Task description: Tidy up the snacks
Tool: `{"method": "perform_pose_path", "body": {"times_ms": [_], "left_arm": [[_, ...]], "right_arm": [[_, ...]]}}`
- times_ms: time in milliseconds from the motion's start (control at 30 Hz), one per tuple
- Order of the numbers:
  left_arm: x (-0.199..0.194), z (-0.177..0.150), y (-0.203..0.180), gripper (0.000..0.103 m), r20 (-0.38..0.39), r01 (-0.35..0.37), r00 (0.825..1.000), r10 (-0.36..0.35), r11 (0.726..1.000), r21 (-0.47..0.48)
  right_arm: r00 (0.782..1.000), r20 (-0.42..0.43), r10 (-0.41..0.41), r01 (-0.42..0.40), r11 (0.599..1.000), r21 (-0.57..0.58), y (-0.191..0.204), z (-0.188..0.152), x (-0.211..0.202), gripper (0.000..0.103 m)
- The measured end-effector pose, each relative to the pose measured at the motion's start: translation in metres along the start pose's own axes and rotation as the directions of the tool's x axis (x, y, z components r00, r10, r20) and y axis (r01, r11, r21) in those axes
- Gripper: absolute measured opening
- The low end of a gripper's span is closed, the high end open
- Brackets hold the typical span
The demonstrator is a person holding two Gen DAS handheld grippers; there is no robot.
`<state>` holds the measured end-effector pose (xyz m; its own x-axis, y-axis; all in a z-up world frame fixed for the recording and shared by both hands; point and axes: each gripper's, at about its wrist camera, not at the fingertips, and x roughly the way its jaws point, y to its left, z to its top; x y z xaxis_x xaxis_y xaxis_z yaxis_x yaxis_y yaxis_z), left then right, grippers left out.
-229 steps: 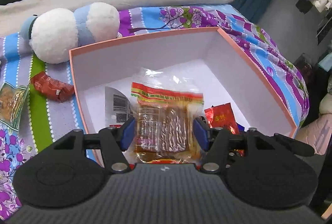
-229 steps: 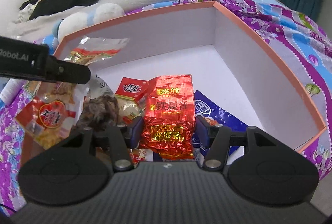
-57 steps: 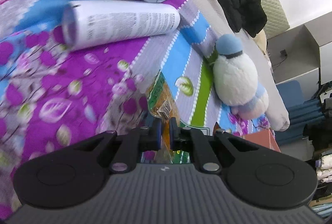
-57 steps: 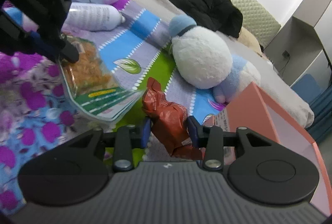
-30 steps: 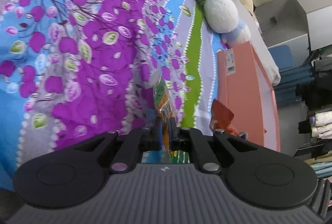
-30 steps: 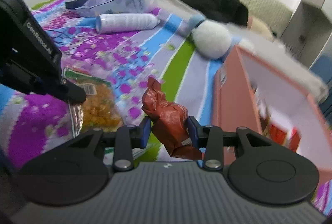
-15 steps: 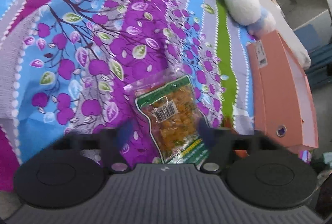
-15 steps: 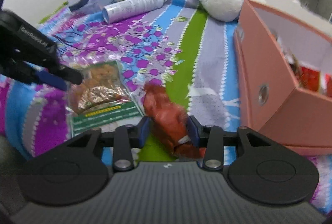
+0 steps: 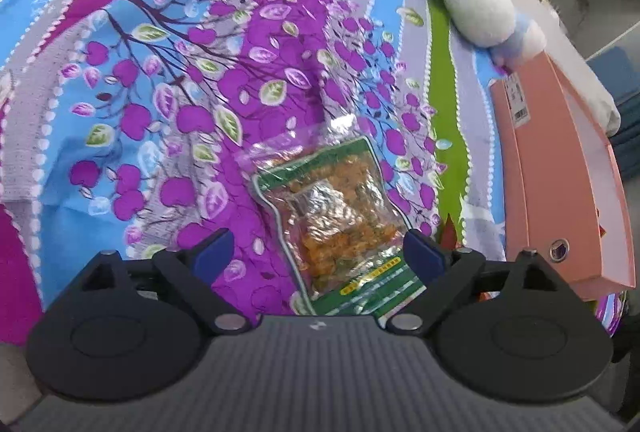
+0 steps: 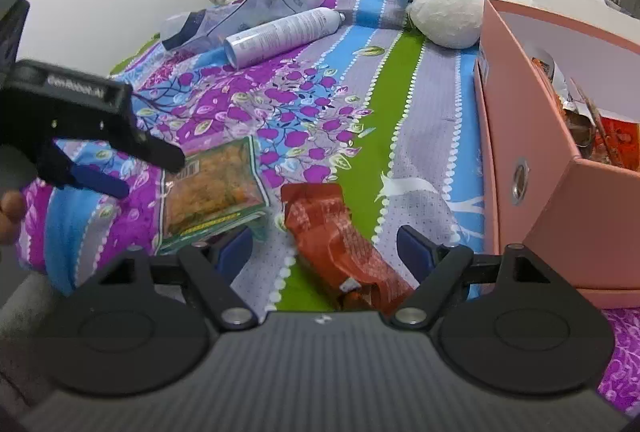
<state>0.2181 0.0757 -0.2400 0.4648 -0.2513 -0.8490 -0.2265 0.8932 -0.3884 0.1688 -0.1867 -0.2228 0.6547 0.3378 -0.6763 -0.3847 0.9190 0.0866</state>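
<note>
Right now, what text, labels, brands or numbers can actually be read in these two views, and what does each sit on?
"GenRobot.AI", blurred but legible: side of the left gripper.
Green snack bag: yellow strip print and a barcode, too small to read.
White spray can: dense small print, unreadable.
Pink box: white barcode sticker, unreadable.
Red-brown packet: no readable print.
Clear blue-printed bag: lettering blurred.

Even, bright indoor light fills both views, with soft, faint shadows. Glare glints off the clear snack bag in the left wrist view. Fisheye distortion bends the bedspread and the pink box toward the edges. The left gripper looks motion-blurred in the right wrist view.
</note>
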Motion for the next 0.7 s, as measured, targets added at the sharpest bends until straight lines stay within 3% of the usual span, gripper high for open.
{"method": "perform_pose_path", "body": {"times_ms": [100, 233, 333, 700], "left_arm": [[0.007, 0.001, -0.010, 0.100, -0.012, -0.029, 1.000, 0.029, 0.999, 0.025], [0.016, 0.003, -0.022, 0.101, -0.028, -0.078, 0.996, 0.079, 0.997, 0.025], [0.023, 0.007, -0.027, 0.101, -0.034, -0.112, 0.993, 0.112, 0.994, -0.009], [0.054, 0.015, -0.048, 0.101, -0.079, -0.228, 0.972, 0.223, 0.973, -0.049]], "right_arm": [[0.999, -0.031, 0.013, -0.013, 1.000, -0.002, -0.001, -0.003, 0.009, 0.071], [0.998, -0.055, -0.015, 0.014, 1.000, -0.012, -0.002, -0.010, 0.015, 0.069], [0.997, -0.056, -0.046, 0.043, 0.997, -0.057, 0.001, -0.014, 0.015, 0.054], [0.994, -0.055, -0.095, 0.093, 0.994, -0.049, 0.001, -0.016, 0.005, 0.053]]}}
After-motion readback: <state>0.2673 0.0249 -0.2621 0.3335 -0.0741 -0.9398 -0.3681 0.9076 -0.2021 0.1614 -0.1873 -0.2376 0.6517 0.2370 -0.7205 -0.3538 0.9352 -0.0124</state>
